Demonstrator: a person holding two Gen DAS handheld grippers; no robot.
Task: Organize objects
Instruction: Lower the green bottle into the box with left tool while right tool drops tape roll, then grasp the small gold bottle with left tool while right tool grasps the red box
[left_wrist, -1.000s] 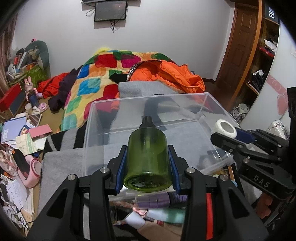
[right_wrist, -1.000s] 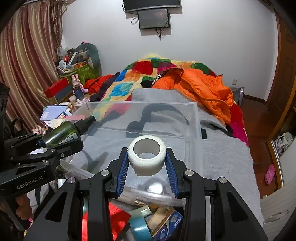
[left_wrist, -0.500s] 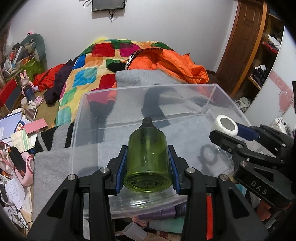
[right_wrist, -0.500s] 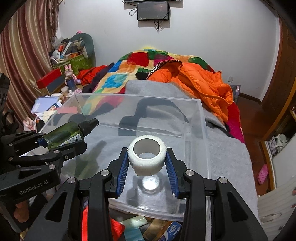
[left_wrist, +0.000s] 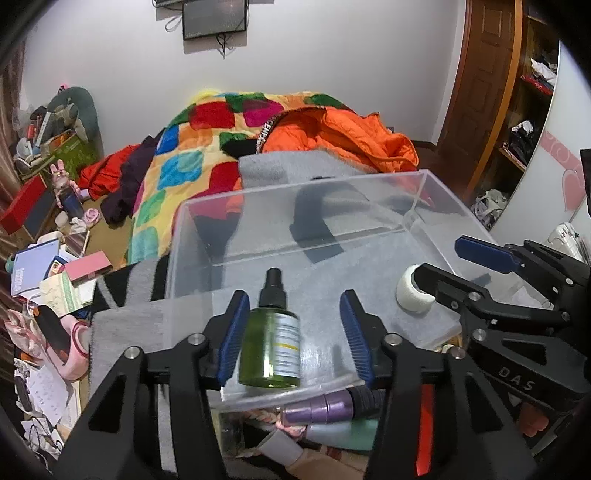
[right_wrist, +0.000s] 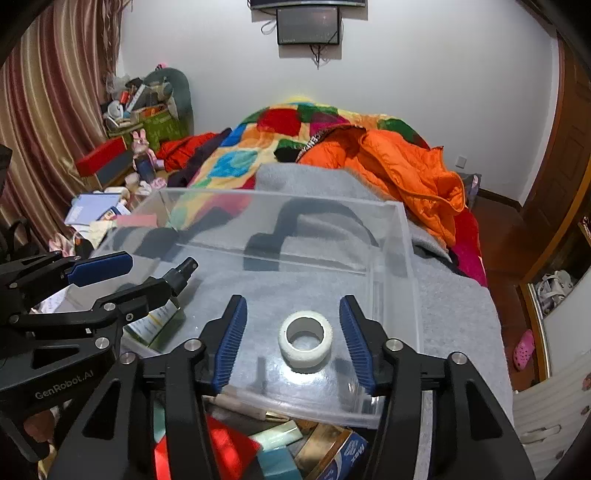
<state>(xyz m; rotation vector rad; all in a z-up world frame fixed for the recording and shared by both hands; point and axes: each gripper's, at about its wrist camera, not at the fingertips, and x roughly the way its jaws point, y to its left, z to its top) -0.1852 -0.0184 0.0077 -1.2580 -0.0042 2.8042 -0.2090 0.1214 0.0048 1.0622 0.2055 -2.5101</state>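
Note:
A clear plastic box (left_wrist: 421, 192) (right_wrist: 402, 236) sits on a grey blanket on the bed. A green spray bottle (left_wrist: 271, 347) (right_wrist: 162, 317) lies on its side on the box floor, between the open jaws of my left gripper (left_wrist: 295, 332), apart from the right pad. A white tape roll (right_wrist: 306, 345) (left_wrist: 412, 293) lies flat on the box floor between the open jaws of my right gripper (right_wrist: 291, 339), touching neither pad. Each gripper shows in the other's view, the left (right_wrist: 99, 280) and the right (left_wrist: 450, 266).
A pile of loose items lies just below the box's near edge: a purple tube (left_wrist: 325, 408), a red packet (right_wrist: 229, 450), a blue carton (right_wrist: 343, 458). An orange jacket (right_wrist: 402, 173) and a colourful quilt (left_wrist: 192, 155) lie beyond the box. Clutter covers the floor at left (left_wrist: 48, 280).
Both grippers opened over the box. The green bottle dropped from the left jaws onto the box floor, and the tape roll dropped from the right jaws onto it.

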